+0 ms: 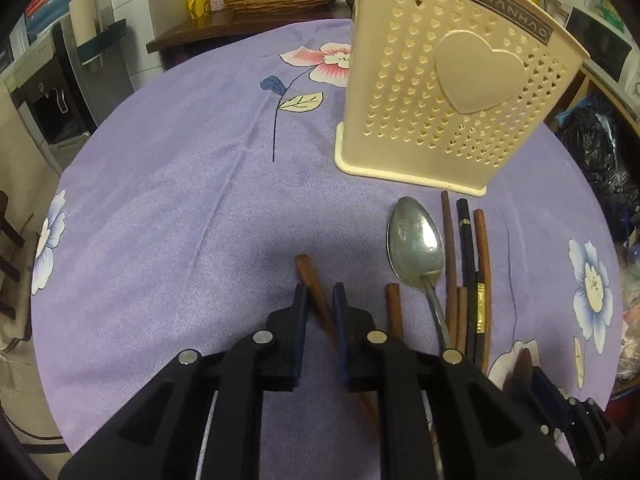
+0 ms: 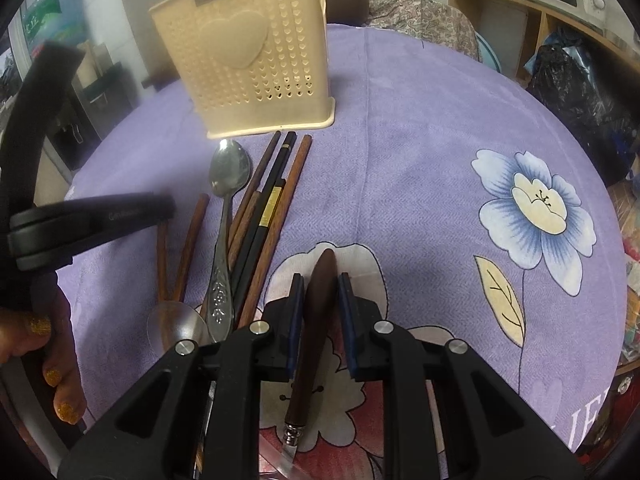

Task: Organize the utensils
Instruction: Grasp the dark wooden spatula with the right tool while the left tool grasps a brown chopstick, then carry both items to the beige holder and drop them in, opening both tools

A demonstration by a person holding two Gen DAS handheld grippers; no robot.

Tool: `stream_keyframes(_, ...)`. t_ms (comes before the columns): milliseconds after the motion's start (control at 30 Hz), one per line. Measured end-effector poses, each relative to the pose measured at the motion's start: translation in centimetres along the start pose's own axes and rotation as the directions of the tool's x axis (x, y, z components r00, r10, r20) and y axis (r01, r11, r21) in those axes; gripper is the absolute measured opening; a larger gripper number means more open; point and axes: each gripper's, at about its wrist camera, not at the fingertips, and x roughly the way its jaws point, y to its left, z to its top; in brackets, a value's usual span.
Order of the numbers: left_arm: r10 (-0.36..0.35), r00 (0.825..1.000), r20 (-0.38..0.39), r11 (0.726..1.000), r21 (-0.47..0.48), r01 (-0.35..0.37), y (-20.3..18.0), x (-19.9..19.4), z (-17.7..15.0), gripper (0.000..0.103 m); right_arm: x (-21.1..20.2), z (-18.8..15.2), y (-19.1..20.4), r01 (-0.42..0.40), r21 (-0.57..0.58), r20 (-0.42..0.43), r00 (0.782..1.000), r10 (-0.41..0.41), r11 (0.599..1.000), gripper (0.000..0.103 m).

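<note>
Black gripper frames fill the bottom of both wrist views, hiding the worktop's near edge. On the left gripper (image 1: 320, 300), the jaws sit nearly together around a brown wooden chopstick (image 1: 310, 280); whether the pads press it is hard to tell, and its lower length vanishes under the frame. On the right gripper (image 2: 320, 292), the jaws clench the dark brown handle of a knife (image 2: 316, 300); only a short stretch of blade shows, cut off at the frame's bottom. A person's hand (image 2: 48, 344) with glittery yellow nails shows partly at that view's left edge, gripping the left tool.

Toward the middle of the worktop, on a purple flowered cloth (image 1: 160, 200), lies a loose bundle: a metal spoon (image 1: 416, 240), several brown chopsticks (image 1: 450, 256) and a black chopstick (image 1: 466, 248) with a gold band. Their near ends are hidden behind the grippers. A clear spoon (image 2: 176, 322) lies half covered, faint against the cloth.

Just beyond the bundle stands a cream perforated utensil holder (image 1: 452, 92) with a raised heart, upright, its top cut off.
</note>
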Motion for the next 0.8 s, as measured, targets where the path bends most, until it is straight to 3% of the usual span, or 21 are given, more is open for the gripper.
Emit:
stream_keyframes(67, -0.03, 1.0, 0.0, 0.999, -0.029, 0.03, 0.7, -0.1, 0.4, 0.012, -0.8, 0.2, -0.3, -0.018, 0.001, 0.036, 0.999, 0.018, 1.0, 0.018)
stream_keyframes(200, -0.066, 0.995, 0.077, 0.996, -0.059, 0.071, 2.0, -1.9, 1.5, 0.008, -3.6, 1.4, -1.1, -0.05, -0.016, 0.138, 0.989, 0.052, 0.999, 0.017)
stream_keyframes(300, -0.104, 0.98, 0.172, 0.992, -0.052, 0.114, 2.9, -5.3, 2.7, 0.008, -6.3, 2.5, -1.6, -0.078, -0.042, 0.2, 0.976, 0.085, 0.996, 0.016)
stream_keyframes(467, -0.128, 0.938, 0.322, 0.99, -0.02, 0.142, 3.6, -11.2, 3.6, 0.008, -11.1, 4.2, -1.6, -0.032, -0.127, 0.333, 0.94, 0.073, 0.991, 0.016)
stream_keyframes(600, -0.116, 0.894, 0.433, 0.992, 0.008, 0.125, 3.7, -14.8, 3.5, 0.008, -12.5, 5.2, -1.8, -0.006, -0.148, 0.367, 0.928, 0.06, 0.989, 0.016)
stream_keyframes(800, -0.072, 0.865, 0.497, 0.997, 0.043, 0.059, 2.8, -16.0, 3.4, 0.008, -12.4, 6.5, -2.1, 0.015, -0.157, 0.377, 0.925, 0.046, 0.987, 0.016)
